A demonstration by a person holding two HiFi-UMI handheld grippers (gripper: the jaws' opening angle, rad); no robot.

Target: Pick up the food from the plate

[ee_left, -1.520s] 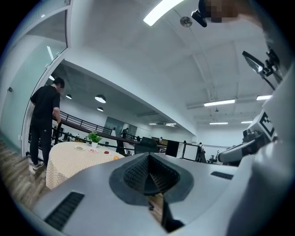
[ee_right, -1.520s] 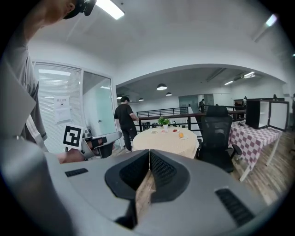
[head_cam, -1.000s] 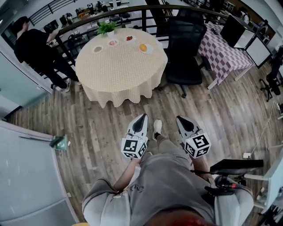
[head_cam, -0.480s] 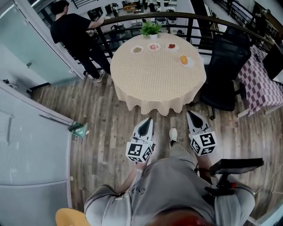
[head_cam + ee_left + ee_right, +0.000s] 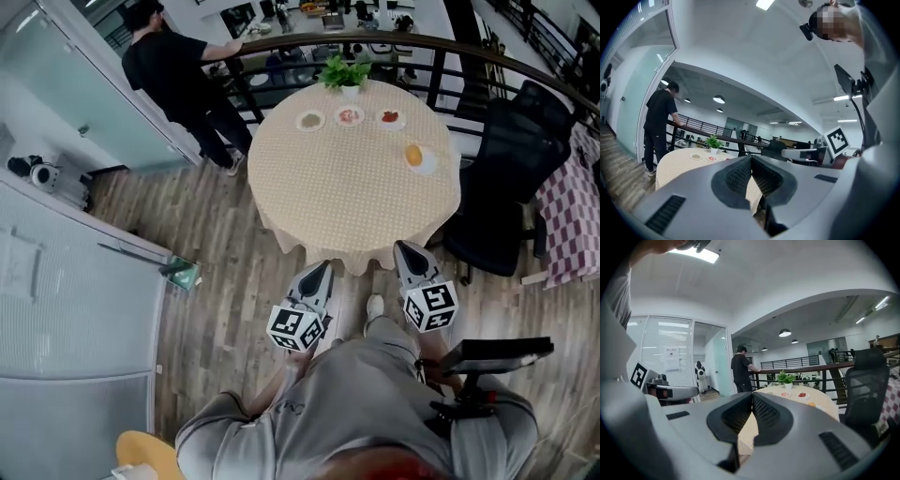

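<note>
A round table [image 5: 352, 187] under a beige cloth carries several small plates. One plate [image 5: 424, 161] holds an orange piece of food [image 5: 413, 155]; the others [image 5: 310, 120] [image 5: 349, 116] [image 5: 390, 118] sit along the far edge by a potted plant [image 5: 347, 71]. My left gripper [image 5: 324, 266] and right gripper [image 5: 403, 246] hang side by side just short of the table's near edge, both pointing at it. Each has its jaws shut with nothing between them [image 5: 751, 157] [image 5: 752, 394]. In the right gripper view the plates [image 5: 802, 394] lie well ahead of the tips.
A person in black [image 5: 178, 66] leans on the railing [image 5: 281, 42] behind the table's left side. A black office chair [image 5: 506, 178] stands right of the table, with a checkered table [image 5: 572, 225] beyond it. A glass partition [image 5: 66, 309] runs along the left, a green object [image 5: 183, 274] at its foot.
Both grippers have moved forward across the wooden floor to the round table's near edge. The table now fills more of the view. Both stay shut.
</note>
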